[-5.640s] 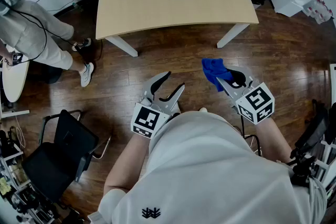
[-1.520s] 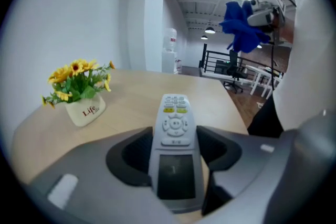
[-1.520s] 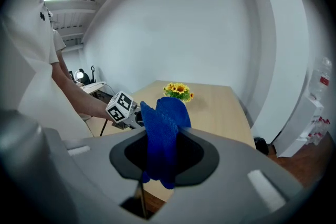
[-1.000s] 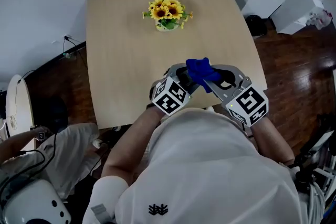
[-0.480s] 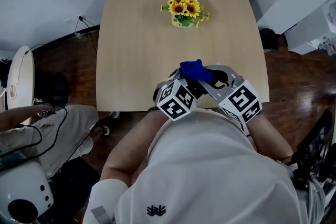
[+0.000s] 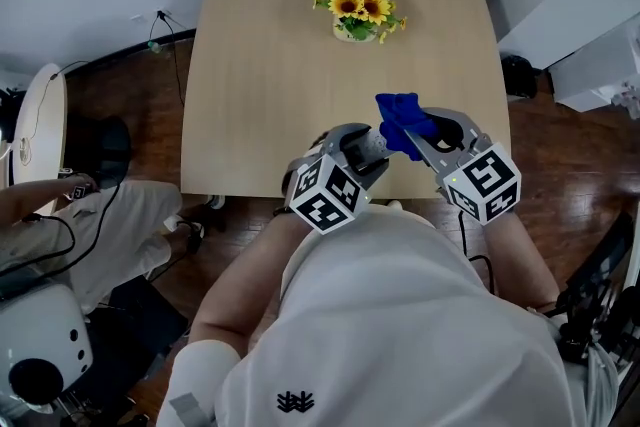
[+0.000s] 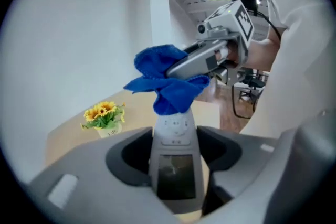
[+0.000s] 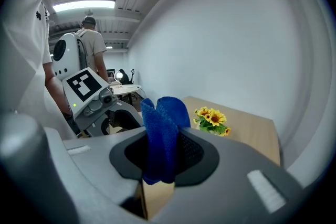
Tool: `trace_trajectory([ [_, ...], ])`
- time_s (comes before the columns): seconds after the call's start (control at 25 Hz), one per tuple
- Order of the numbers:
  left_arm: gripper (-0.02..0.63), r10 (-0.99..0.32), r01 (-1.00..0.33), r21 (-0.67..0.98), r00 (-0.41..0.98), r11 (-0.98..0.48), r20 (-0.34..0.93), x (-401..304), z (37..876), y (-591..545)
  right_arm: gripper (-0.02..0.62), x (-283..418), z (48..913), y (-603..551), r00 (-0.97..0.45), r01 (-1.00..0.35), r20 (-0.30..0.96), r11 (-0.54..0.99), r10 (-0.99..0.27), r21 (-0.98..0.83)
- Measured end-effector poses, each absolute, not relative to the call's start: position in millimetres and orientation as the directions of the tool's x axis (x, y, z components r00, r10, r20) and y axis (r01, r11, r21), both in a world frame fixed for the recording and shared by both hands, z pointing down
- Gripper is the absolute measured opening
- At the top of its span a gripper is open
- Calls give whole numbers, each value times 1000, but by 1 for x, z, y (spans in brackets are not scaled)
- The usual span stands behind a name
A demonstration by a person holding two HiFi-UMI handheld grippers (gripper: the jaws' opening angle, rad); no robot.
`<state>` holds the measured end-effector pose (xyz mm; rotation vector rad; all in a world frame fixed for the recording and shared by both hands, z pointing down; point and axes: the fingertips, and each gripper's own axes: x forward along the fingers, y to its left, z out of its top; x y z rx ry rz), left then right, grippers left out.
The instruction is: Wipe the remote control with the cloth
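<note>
My left gripper [image 6: 362,153] is shut on a white remote control [image 7: 173,150] with a dark screen and holds it above the table's near edge. In the left gripper view the remote points away from the camera between the jaws. My right gripper [image 6: 414,131] is shut on a bunched blue cloth [image 6: 398,119]. That cloth [image 7: 167,83] rests against the remote's far end, with the right gripper [image 7: 195,62] reaching in from the right. From the right gripper view the cloth [image 8: 160,134] sticks up out of the jaws, and the left gripper's marker cube [image 8: 84,84] shows at the left.
A light wooden table [image 6: 270,65] carries a small pot of sunflowers [image 6: 360,9] near its far side. A seated person [image 6: 90,225] and a white helmet-like device [image 6: 40,355] are at the left. Dark wooden floor [image 6: 560,155] lies to the right.
Since 5.6 s ago the remote has left the table and sits in my left gripper. Over the last half second the right gripper with the cloth has shifted right along the remote.
</note>
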<state>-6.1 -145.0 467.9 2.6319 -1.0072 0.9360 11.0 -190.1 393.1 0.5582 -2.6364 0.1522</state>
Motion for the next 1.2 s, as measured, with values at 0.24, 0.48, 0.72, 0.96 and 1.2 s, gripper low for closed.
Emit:
trace_trajectory([
  [0.24,279,-561,-679,-57,554,-732,615,-10,471,-143,86,35,391,-204,-799,-449,444,893,-405,6],
  [0.48,279,-564,-690,-48,547,-722,619,-12,475,-139,86,49,388,-208,-784,-485,439,875,-440,11],
  [0.72,279,-559,-686,-50,545,-726,625,-10,474,-141,86,41,370,-201,-813,-464,400,886,-424,-3],
  [0.96,279,-551,-677,-52,548,-734,630,-7,477,-134,86,2,363,-162,-865,-370,370,929,-338,-16],
  [1.2,279,-550,-663,-65,558,-746,622,-6,470,-128,86,-38,366,-121,-900,-282,358,958,-248,-45],
])
